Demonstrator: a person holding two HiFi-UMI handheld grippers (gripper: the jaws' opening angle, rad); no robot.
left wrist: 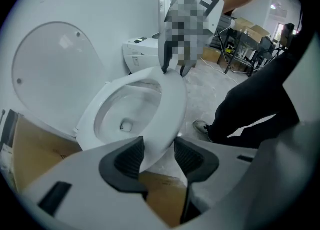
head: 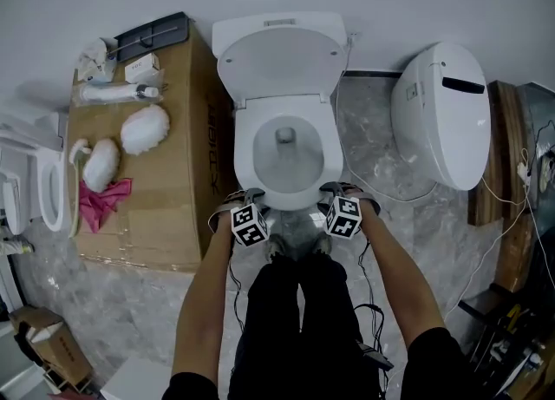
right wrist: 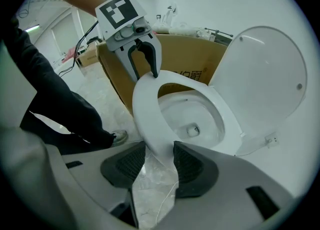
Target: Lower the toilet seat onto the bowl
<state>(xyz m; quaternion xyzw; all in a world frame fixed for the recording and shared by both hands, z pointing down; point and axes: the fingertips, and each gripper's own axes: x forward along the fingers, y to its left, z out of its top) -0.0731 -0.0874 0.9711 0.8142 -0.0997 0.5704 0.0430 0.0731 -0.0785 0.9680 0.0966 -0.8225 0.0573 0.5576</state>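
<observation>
The white toilet seat [head: 245, 142] lies flat on the bowl [head: 286, 162], and the lid [head: 279, 58] stands raised against the wall. My left gripper [head: 249, 219] is at the seat's front left edge and my right gripper [head: 342, 213] at its front right edge. In the left gripper view the seat rim [left wrist: 170, 105] runs between the jaws of the left gripper [left wrist: 159, 146]; the pads stand apart, with a gap on the right side. In the right gripper view the seat front [right wrist: 145, 105] passes between the spread pads of the right gripper [right wrist: 159, 150]. Neither gripper clamps the seat.
A cardboard box [head: 173, 207] beside the toilet on the left carries white brushes and a pink cloth [head: 102, 201]. A second white toilet [head: 442, 112] lies to the right. A loose seat [head: 48, 190] sits at far left. The person's dark-trousered legs [head: 299, 320] stand before the bowl, with cables on the marble floor.
</observation>
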